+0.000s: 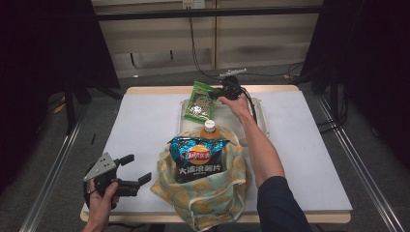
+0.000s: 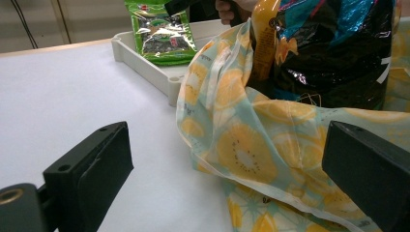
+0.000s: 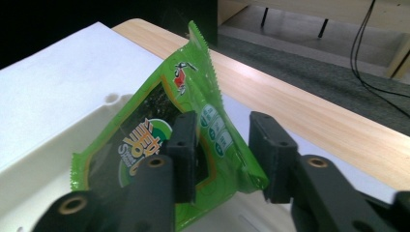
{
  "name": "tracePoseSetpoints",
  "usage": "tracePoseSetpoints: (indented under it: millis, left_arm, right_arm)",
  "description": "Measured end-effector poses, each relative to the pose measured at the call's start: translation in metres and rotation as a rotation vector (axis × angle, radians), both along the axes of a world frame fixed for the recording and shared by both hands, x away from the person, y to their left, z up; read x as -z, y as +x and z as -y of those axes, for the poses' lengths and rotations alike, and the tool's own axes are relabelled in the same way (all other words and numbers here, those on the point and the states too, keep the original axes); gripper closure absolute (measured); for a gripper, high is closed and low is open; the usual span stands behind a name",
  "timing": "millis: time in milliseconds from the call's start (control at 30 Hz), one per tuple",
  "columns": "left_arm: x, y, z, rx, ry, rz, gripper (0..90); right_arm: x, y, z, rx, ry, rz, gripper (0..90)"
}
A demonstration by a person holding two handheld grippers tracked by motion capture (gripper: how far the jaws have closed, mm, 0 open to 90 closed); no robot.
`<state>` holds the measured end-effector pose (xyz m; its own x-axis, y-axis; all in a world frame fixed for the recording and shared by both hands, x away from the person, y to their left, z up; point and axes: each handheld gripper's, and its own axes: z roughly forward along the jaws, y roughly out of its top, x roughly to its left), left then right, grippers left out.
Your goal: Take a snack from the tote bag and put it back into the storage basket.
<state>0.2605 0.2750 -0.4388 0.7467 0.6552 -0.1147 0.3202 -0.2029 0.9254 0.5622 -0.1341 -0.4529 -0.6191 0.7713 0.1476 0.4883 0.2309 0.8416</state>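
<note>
Already the fruit-print bag [image 1: 203, 193] at the table's near edge holds a chip bag [image 1: 198, 157] and an orange bottle [image 1: 211, 129], while the green snack packet [image 3: 159, 145] leans in the white tray [image 1: 258, 113] behind, not yet packed. Around its edge the right gripper [image 3: 220, 150] has its jaws apart, the left jaw touching and the right clear; the left gripper [image 2: 227, 169] waits spread beside the bag.

Glossy plastic green packet [image 3: 159, 145], printed cloth bag [image 1: 208, 193], matt white tray [image 2: 145, 58].
</note>
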Motion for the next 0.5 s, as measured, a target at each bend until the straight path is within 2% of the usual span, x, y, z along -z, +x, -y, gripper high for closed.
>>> tracePoseSetpoints:
  millis: [100, 133, 167, 300, 400, 467, 500]
  left_arm:
    - [0.000, 0.000, 0.000, 0.001, 0.000, 0.004, 3.6]
    - [0.000, 0.000, 0.000, 0.001, 0.000, 0.004, 3.6]
    - [0.000, 0.000, 0.000, 0.001, -0.001, 0.003, 3.6]
    - [0.000, 0.001, 0.000, 0.004, -0.009, 0.003, 3.6]
    - [0.000, 0.001, 0.000, -0.002, -0.004, 0.004, 3.6]
    - [-0.001, 0.000, 0.000, 0.002, -0.012, 0.009, 3.6]
    - [-0.001, 0.000, 0.000, 0.002, -0.012, 0.010, 3.6]
  right_arm:
    - [-0.003, 0.000, 0.003, 0.028, -0.004, 0.002, 46.2]
    - [-0.003, 0.000, 0.003, 0.028, -0.004, 0.002, 46.2]
    - [-0.007, 0.000, 0.006, 0.040, 0.007, 0.007, 40.7]
    - [-0.017, -0.007, 0.011, 0.030, 0.028, 0.026, 27.7]
    - [-0.027, -0.015, 0.015, 0.033, 0.023, 0.050, 26.5]
    - [-0.034, -0.022, 0.017, 0.016, 0.040, 0.068, 30.3]
    - [-0.036, -0.027, 0.017, 0.008, 0.044, 0.074, 36.5]
